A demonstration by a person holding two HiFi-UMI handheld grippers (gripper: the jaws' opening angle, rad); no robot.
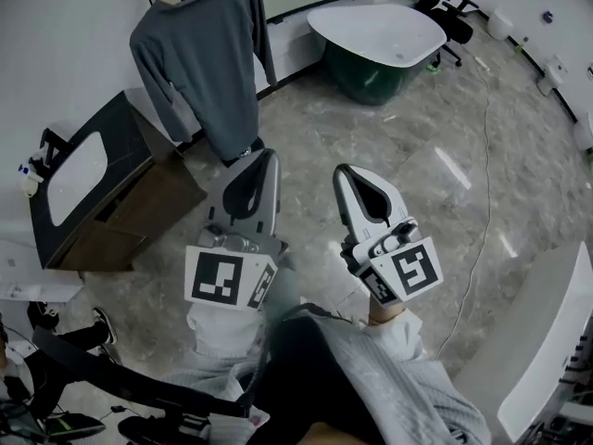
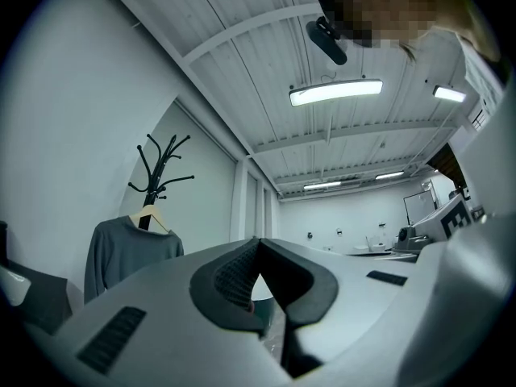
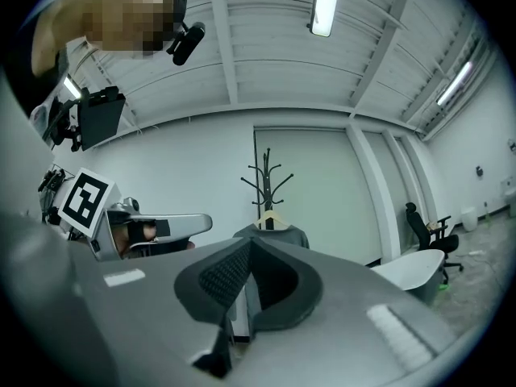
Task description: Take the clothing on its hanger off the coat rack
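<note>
1. The left tongs [image 1: 263, 158] are pressed together with nothing between them; in the left gripper view their dark ribbed pads [image 2: 230, 276] meet at the tip
2. The right tongs [image 1: 346, 174] are also pressed together and empty, and their pads [image 3: 222, 276] touch in the right gripper view
3. The two tongs are held side by side, a little apart, above the marbled floor [image 1: 445, 156], and both point towards the coat rack [image 3: 266, 180]
4. The grey sweater [image 1: 208, 63] hangs on a pale wooden hanger [image 2: 150, 213] on the black coat rack, which stands at the floor's far-left edge against the wall
5. The sweater's sleeves hang straight down at its sides; the garment is well apart from both tongs, and neither touches it
6. A dark cabinet [image 1: 139, 146] with a white panel on top stands at the floor's left edge, just beside the foot of the rack
7. A white oval desk [image 1: 380, 28] on a dark green base stands at the floor's far edge, with a black office chair [image 1: 447, 12] behind it
</note>
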